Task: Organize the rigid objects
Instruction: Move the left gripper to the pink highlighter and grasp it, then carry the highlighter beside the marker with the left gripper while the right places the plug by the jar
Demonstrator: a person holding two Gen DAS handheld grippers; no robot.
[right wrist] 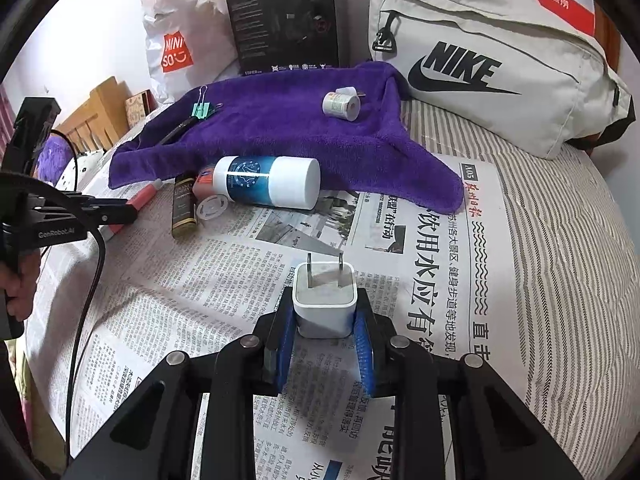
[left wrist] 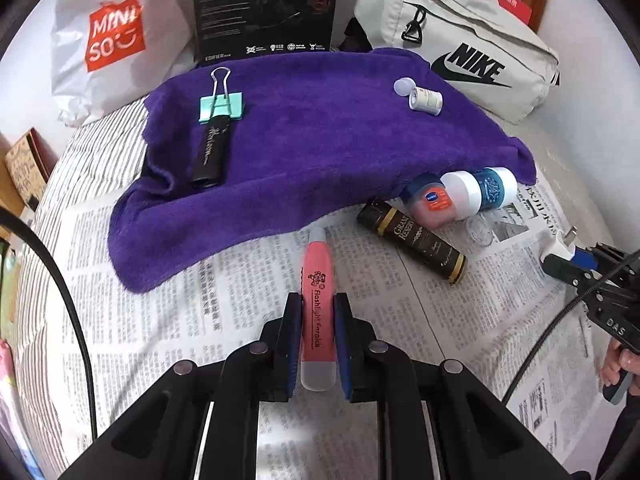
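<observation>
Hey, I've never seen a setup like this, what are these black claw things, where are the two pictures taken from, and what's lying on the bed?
No robot here: a person holds a hand-held gripper in each hand, each with a camera looking along its fingers. The left camera shows the left gripper shut on a pink flashlight. The right camera shows the right gripper shut on a white charger. A newspaper and a purple towel cover the bed. A binder clip and a small roll lie on the towel; bottles lie on the newspaper.
</observation>
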